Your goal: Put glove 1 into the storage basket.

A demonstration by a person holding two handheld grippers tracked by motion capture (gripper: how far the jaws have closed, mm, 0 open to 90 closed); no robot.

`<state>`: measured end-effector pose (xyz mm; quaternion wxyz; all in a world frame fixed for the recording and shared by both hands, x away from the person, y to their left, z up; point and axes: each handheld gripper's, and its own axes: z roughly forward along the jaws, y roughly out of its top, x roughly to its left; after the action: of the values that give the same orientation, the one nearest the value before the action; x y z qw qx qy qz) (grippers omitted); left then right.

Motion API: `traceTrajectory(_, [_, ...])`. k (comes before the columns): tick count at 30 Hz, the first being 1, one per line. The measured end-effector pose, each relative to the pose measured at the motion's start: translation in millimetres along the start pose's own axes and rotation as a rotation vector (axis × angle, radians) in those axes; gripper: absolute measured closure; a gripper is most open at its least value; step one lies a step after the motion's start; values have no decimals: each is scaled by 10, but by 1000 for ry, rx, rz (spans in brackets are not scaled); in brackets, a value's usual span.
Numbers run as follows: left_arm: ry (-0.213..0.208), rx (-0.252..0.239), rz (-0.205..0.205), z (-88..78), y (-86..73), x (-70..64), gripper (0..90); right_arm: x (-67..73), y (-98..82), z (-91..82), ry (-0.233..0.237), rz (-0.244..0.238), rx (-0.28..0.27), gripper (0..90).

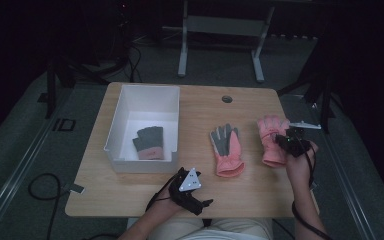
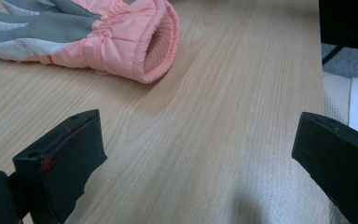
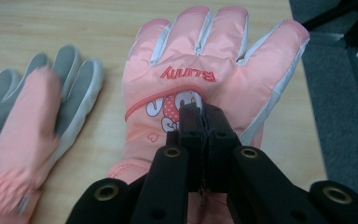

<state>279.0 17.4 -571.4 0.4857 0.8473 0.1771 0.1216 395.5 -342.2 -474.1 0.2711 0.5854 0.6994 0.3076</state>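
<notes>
So far, one dark grey glove (image 1: 149, 142) lies inside the white bin (image 1: 115, 131) at the far left of the table (image 1: 240, 192), and I judge the job to be loading gloves into that bin. Two pink gloves are left on the wood. The palm-up pink glove (image 1: 226, 149) rests mid-table, well right of the bin, untouched. The Bunny glove (image 3: 205, 70) sits at the right edge, and my right gripper (image 3: 204, 114) has its jaws pinched tight together on the fabric at the back of that glove, just below the printed picture. In the high view that hand comes in from the near right edge, forearm running up toward the glove, gripper over its cuff end. My left gripper (image 1: 190, 189) waits at the near edge of the table, angled to the right, its jaws spread wide over bare wood with nothing between them, the palm-up glove's cuff lying beyond them. So one glove is stowed, one gripped, one waiting.
</notes>
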Motion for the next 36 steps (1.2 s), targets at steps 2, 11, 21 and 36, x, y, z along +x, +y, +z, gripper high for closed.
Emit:
traceTrajectory(2, [0,2,5,-3,5,-1,19,53,-144,-79,11,21,1,879])
traceTrajectory(11, [0,3,7,-2,2,-3,19,143,-424,0,-7,4,51,878])
traceTrajectory(21, [-1,7,8,2,-2,-5,19,122,-534,194,5,-25,76,851])
traceTrajectory(36, [4,7,8,3,2,2,19,-34,-546,91,117,-187,19,654])
